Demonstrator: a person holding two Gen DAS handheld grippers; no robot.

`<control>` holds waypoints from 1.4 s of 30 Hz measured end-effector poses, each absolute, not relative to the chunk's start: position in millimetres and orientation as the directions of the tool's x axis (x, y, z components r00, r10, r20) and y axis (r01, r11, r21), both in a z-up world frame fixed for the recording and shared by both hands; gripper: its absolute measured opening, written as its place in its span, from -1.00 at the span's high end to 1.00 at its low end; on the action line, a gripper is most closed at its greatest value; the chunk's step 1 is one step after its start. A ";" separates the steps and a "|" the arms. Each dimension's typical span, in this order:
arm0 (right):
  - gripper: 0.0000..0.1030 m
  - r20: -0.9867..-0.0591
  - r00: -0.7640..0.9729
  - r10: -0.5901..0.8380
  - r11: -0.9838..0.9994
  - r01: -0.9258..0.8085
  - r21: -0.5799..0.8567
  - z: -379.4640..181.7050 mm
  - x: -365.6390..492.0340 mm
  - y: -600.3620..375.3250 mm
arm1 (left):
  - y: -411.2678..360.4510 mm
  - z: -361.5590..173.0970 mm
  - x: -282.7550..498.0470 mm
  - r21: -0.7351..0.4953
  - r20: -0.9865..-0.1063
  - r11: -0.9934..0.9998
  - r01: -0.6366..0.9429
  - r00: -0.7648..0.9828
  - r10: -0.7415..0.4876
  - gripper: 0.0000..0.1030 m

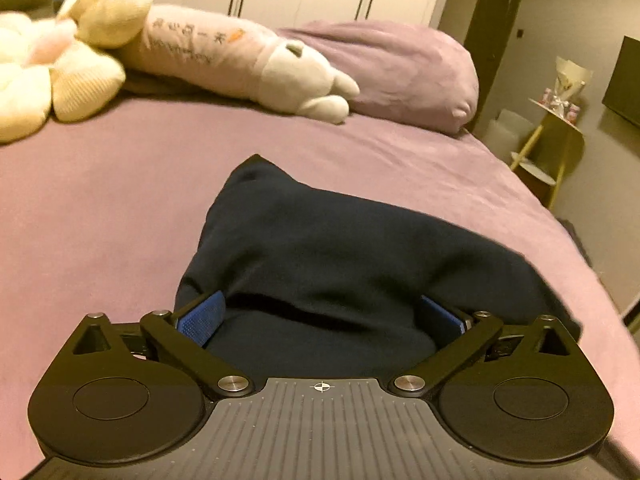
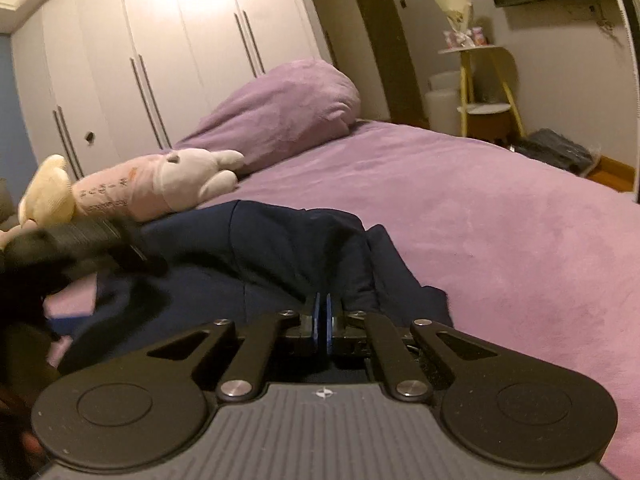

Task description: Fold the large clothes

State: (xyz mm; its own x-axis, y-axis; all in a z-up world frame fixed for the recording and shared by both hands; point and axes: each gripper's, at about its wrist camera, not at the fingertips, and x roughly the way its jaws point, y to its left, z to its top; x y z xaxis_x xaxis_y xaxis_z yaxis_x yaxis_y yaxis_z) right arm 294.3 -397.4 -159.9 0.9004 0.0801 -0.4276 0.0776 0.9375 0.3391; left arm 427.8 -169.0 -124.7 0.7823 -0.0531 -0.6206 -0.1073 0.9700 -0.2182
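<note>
Right wrist view: right hand-held gripper (image 2: 323,316) pinches the garment (image 2: 260,248) on the bed (image 2: 500,220); left hand-held gripper (image 1: 320,318) is spread wide around a fold, next it should close

A bedroom in a home. A bed (image 2: 500,216) spread with a purple sheet fills the middle of both views, with a matching pillow (image 2: 288,108) and plush toys (image 1: 72,52) toward the upper left. White wardrobe doors (image 2: 160,40) line the back wall, and a small yellow-legged side table (image 2: 480,80) stands at the upper right.
</note>
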 end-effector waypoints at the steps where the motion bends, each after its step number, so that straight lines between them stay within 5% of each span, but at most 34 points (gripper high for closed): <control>1: 0.99 -0.423 0.903 0.079 0.940 0.075 0.334 -161.5 293.3 -397.2 | -168.5 -125.1 428.2 -0.218 -0.620 0.969 -0.112 0.783 -0.049 -1.00; 12: 0.92 -0.581 0.810 0.079 0.964 0.086 0.251 -117.7 346.3 -391.9 | -166.6 -123.8 432.4 -0.234 -0.634 0.964 -0.125 0.772 -0.054 -1.00; 21: 0.92 -0.482 0.874 0.063 0.970 0.060 0.236 -153.3 343.0 -386.4 | -166.0 -133.1 428.1 -0.235 -0.597 0.963 -0.132 0.802 -0.036 -1.00; 25: 0.92 -0.471 0.875 0.114 0.945 0.050 0.322 -151.7 342.9 -400.3 | -160.2 -121.2 429.5 -0.254 -0.622 0.959 -0.124 0.780 -0.064 -1.00; 31: 0.89 -0.457 0.831 0.318 0.786 0.038 0.616 -134.6 314.3 -453.9 | -97.2 -90.5 378.1 -0.405 -0.611 0.914 0.037 0.732 -0.300 -1.00; 33: 0.62 -0.440 0.823 0.358 0.734 0.043 0.678 -129.7 288.4 -480.5 | -65.2 -96.9 353.3 -0.469 -0.611 0.881 0.064 0.697 -0.376 -1.00; 34: -0.10 -0.463 0.815 0.348 0.729 0.074 0.680 -129.4 275.9 -495.0 | -52.9 -102.2 345.9 -0.496 -0.620 0.866 0.060 0.674 -0.402 -1.00; 35: -0.39 -0.478 0.806 0.350 0.725 0.091 0.683 -130.9 268.1 -507.0 | -40.3 -109.6 340.7 -0.536 -0.631 0.843 0.045 0.643 -0.435 -1.00; 42: -0.38 -0.400 0.682 0.613 0.492 0.067 0.868 -162.4 278.4 -535.9 | -14.9 -144.8 348.7 -0.744 -0.555 0.667 -0.033 0.586 -0.590 -1.00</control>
